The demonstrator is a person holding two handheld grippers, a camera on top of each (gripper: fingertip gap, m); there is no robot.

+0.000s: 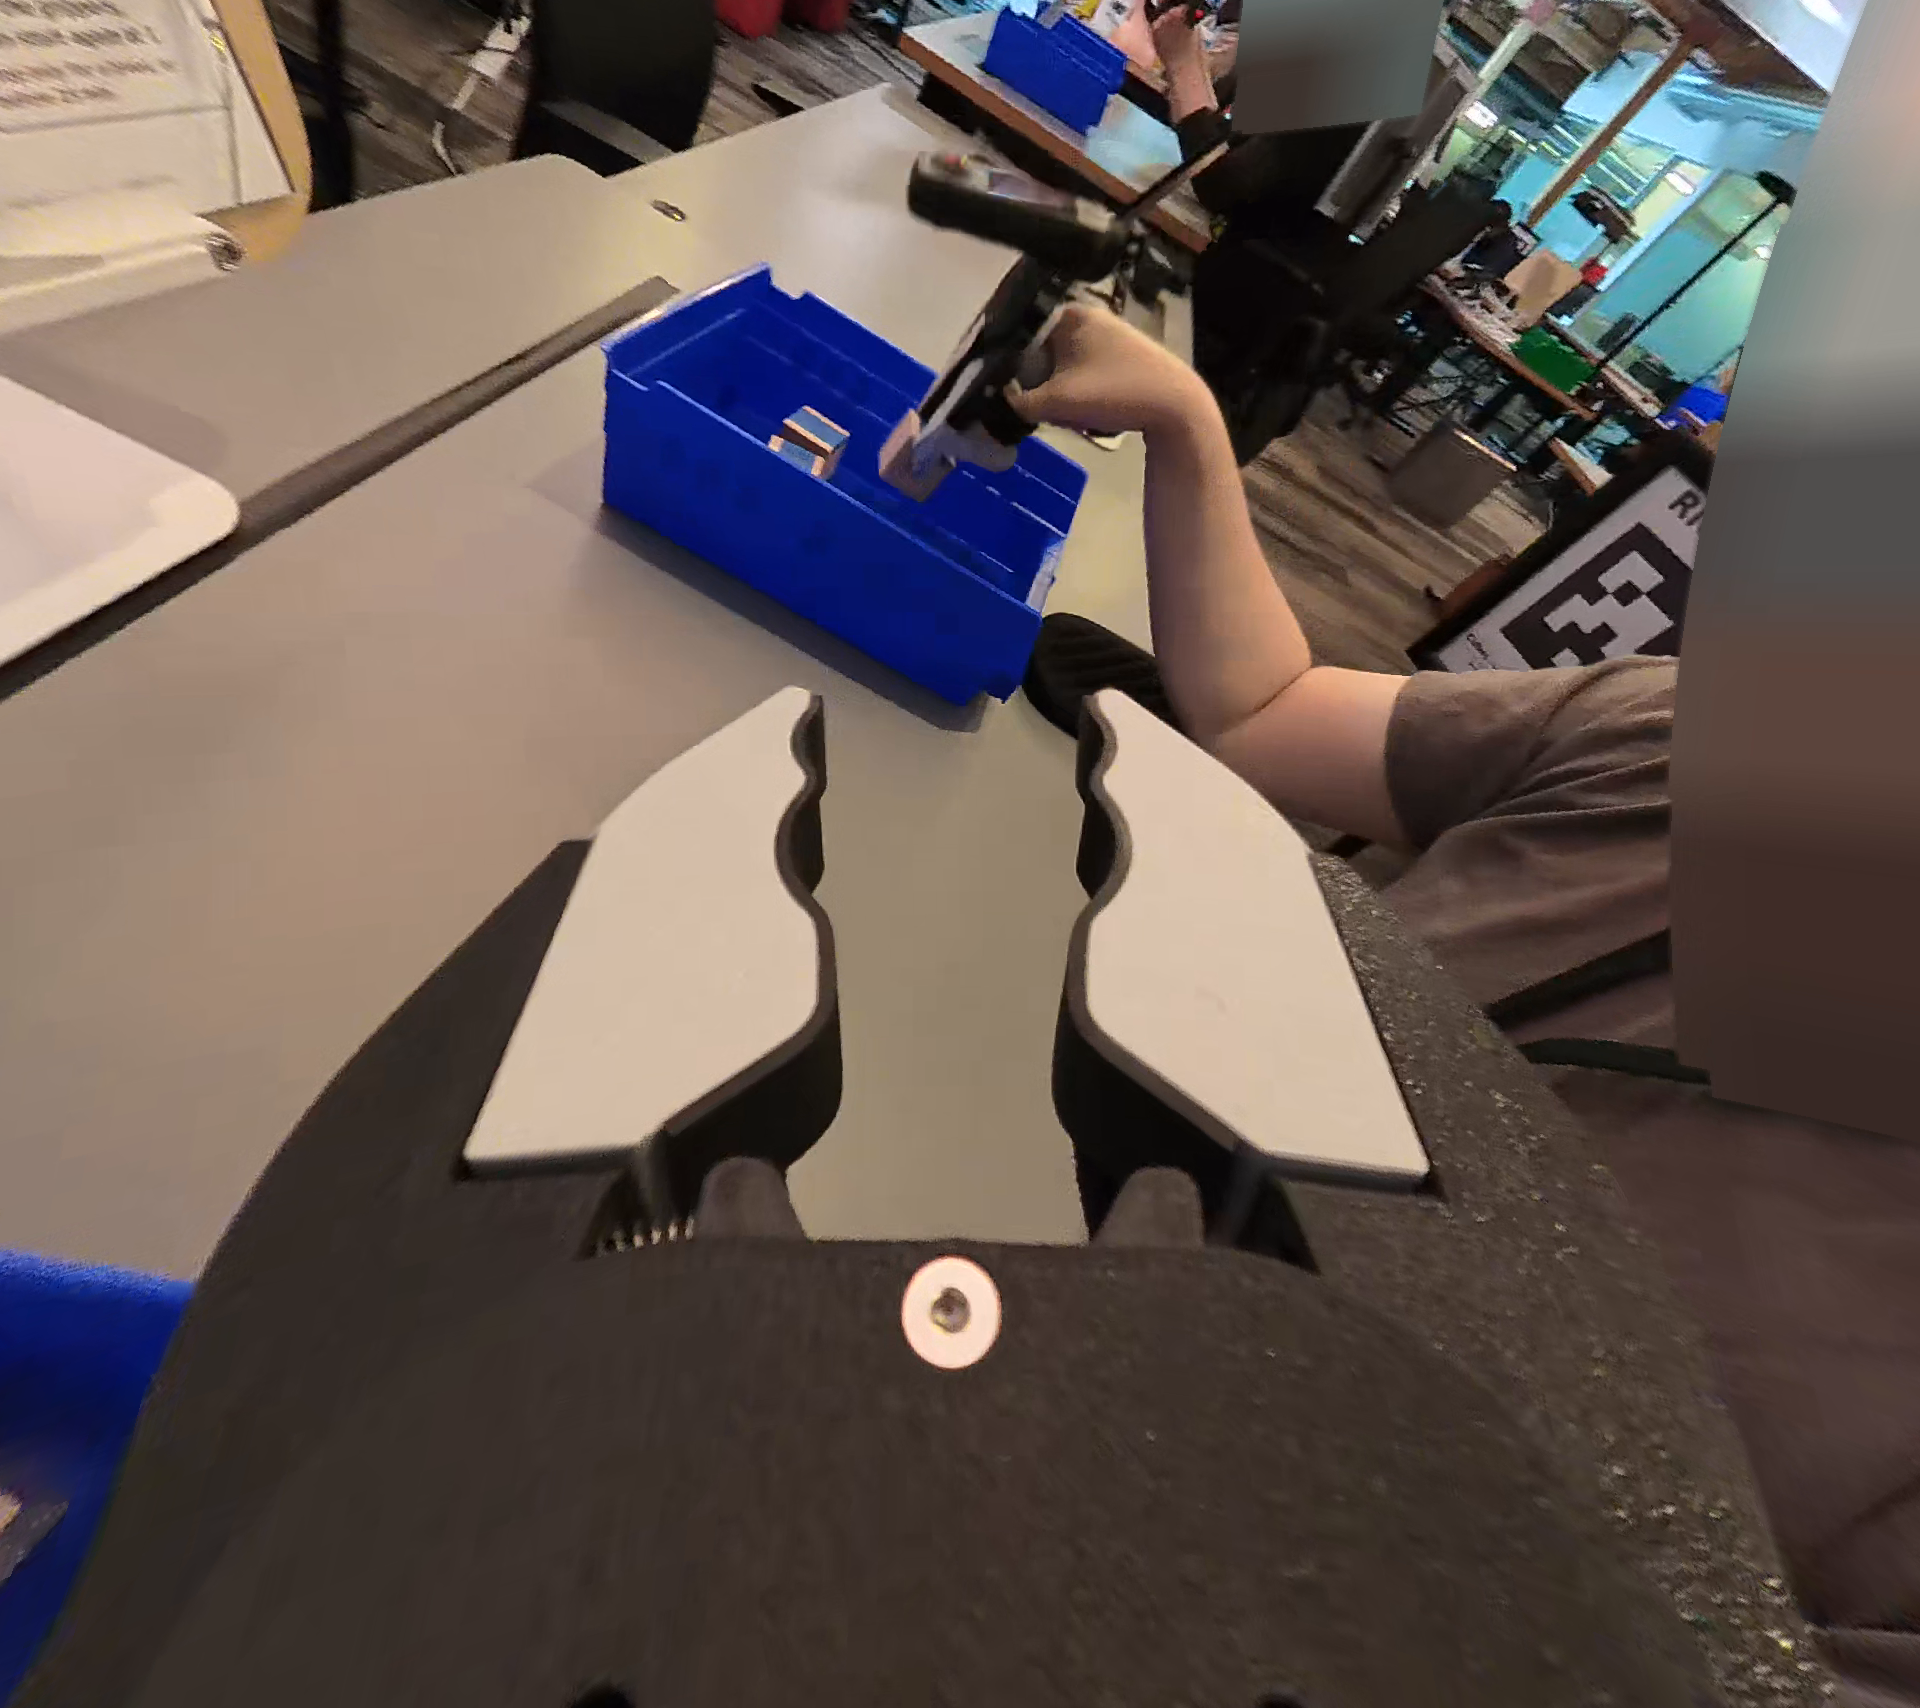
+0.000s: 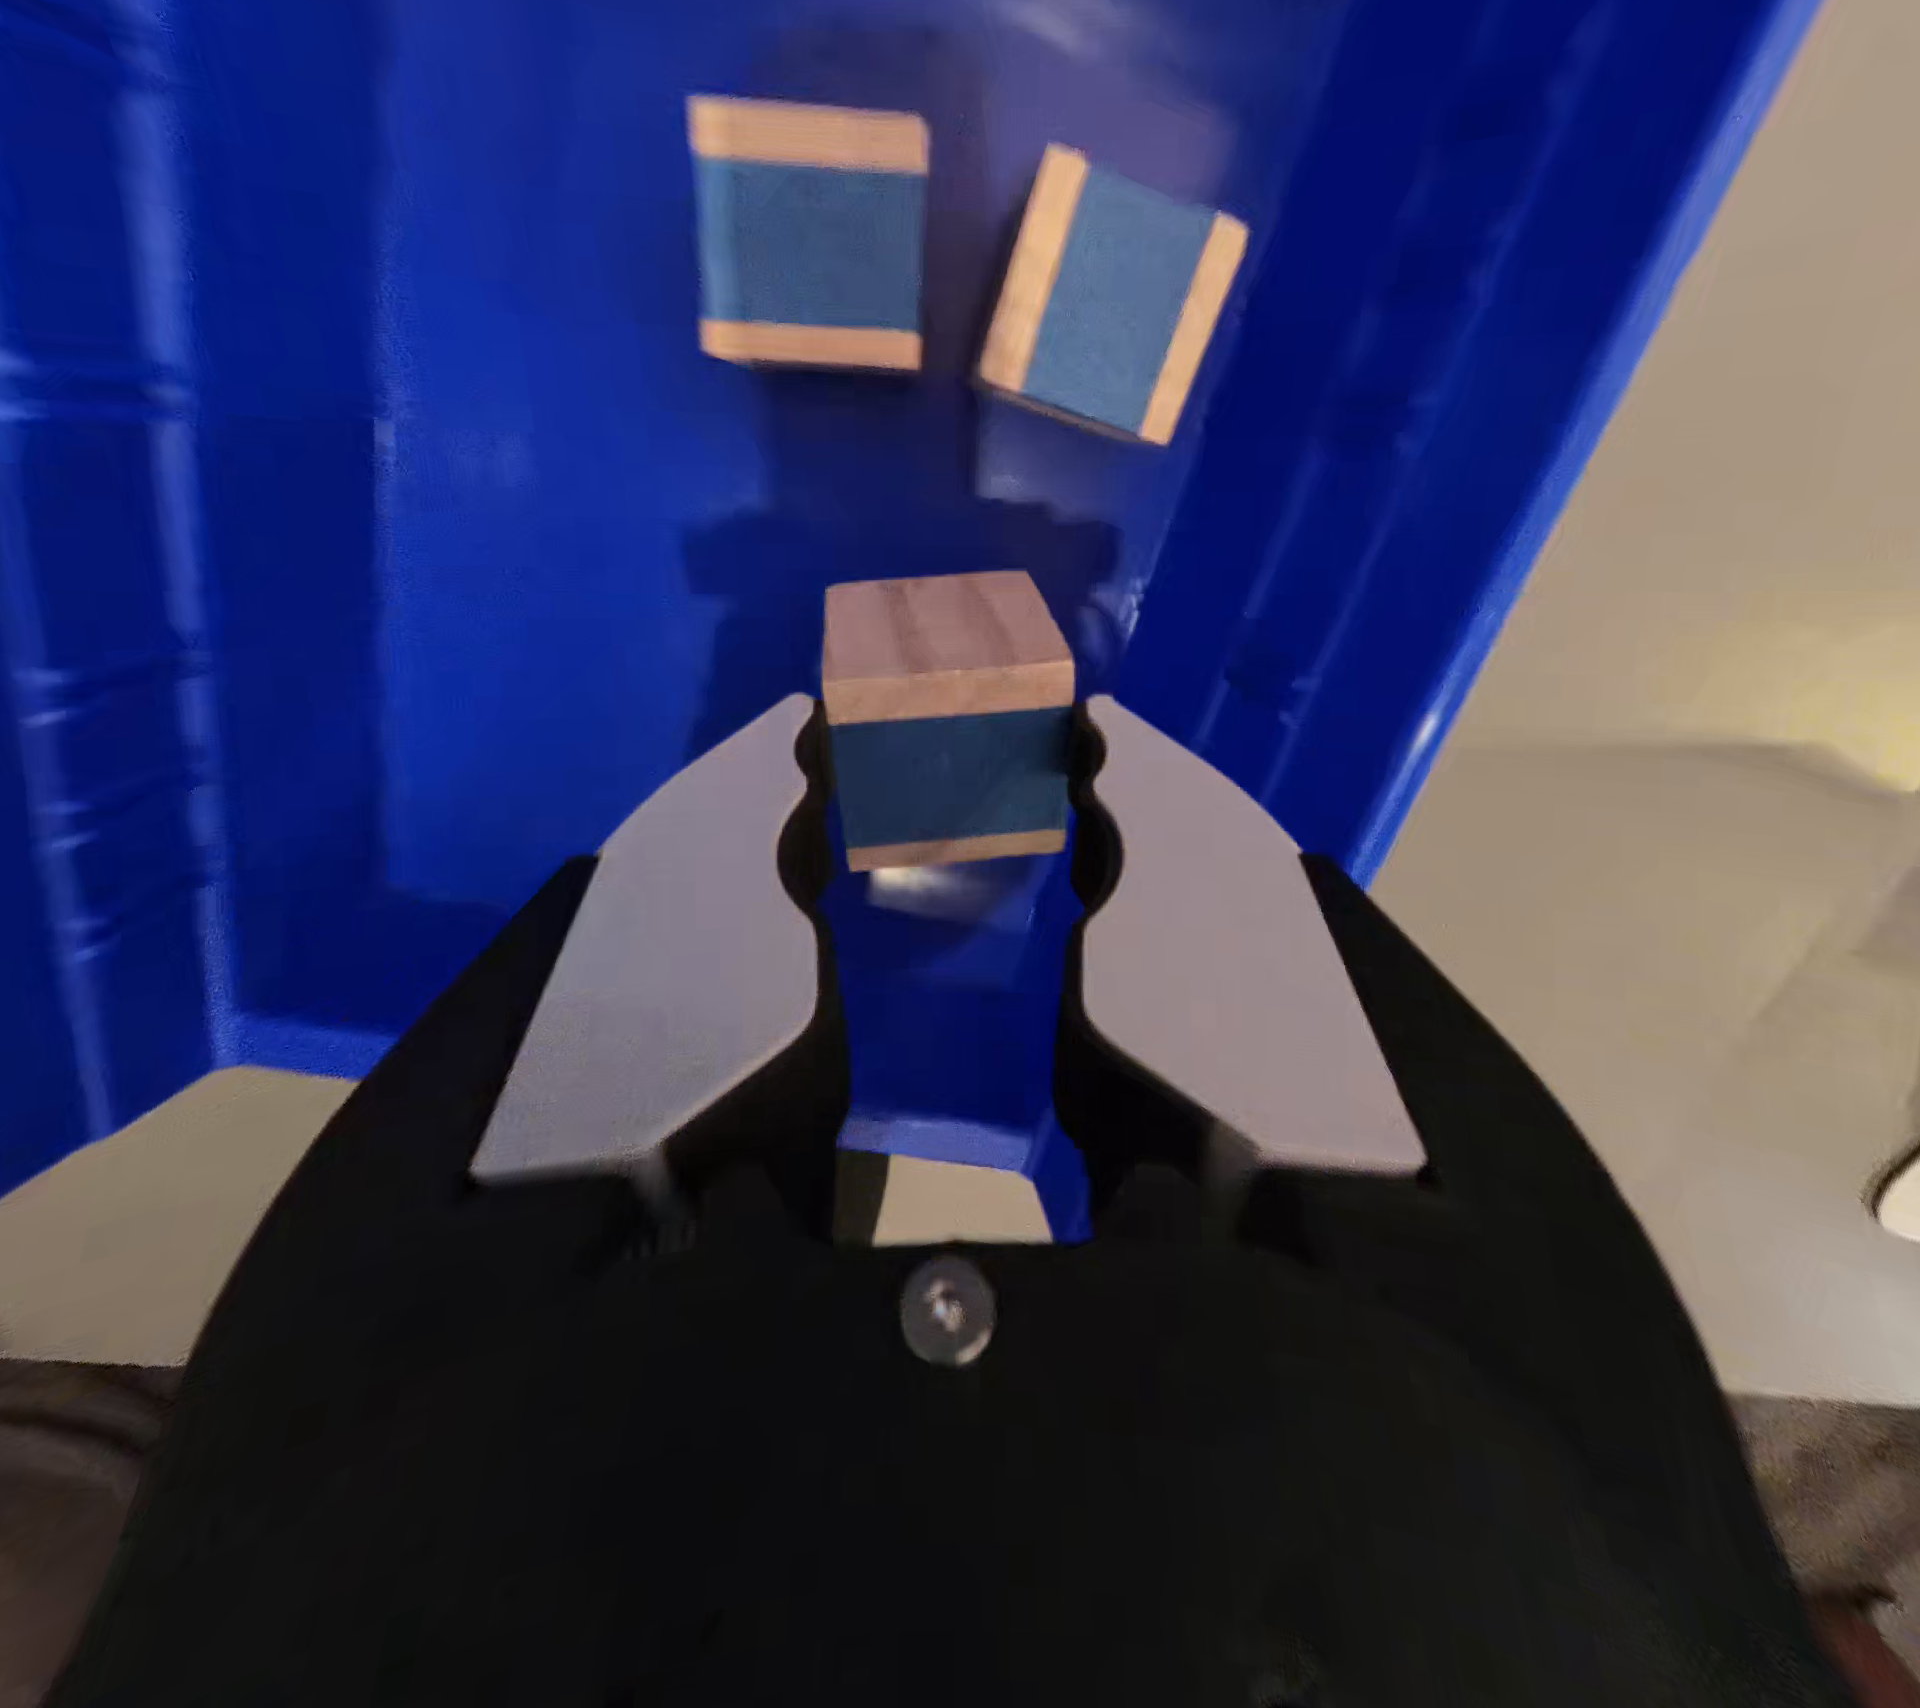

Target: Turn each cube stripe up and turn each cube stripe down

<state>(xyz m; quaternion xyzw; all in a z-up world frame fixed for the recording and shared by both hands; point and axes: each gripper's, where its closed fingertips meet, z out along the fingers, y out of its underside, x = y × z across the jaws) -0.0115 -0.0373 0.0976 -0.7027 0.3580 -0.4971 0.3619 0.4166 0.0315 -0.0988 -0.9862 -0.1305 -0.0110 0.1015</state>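
Right gripper [image 2: 948,775] jaws grasp a small wooden cube with a teal stripe [image 2: 951,723] above the blue plastic bin [image 2: 312,619] on the grey table [image 1: 364,671]; I judge it is mid-turn, needing rotation, then setting down beside two stripe-up cubes [image 2: 810,235]; left gripper [image 1: 948,785] jaws released, idle

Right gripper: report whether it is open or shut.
Shut on a cube: the right gripper has the held cube between its fingertips, above the blue bin floor.

Left tool [image 1: 948,713] level, jaws parted and empty, right tool [image 2: 948,713] angled downward, jaws clamping something
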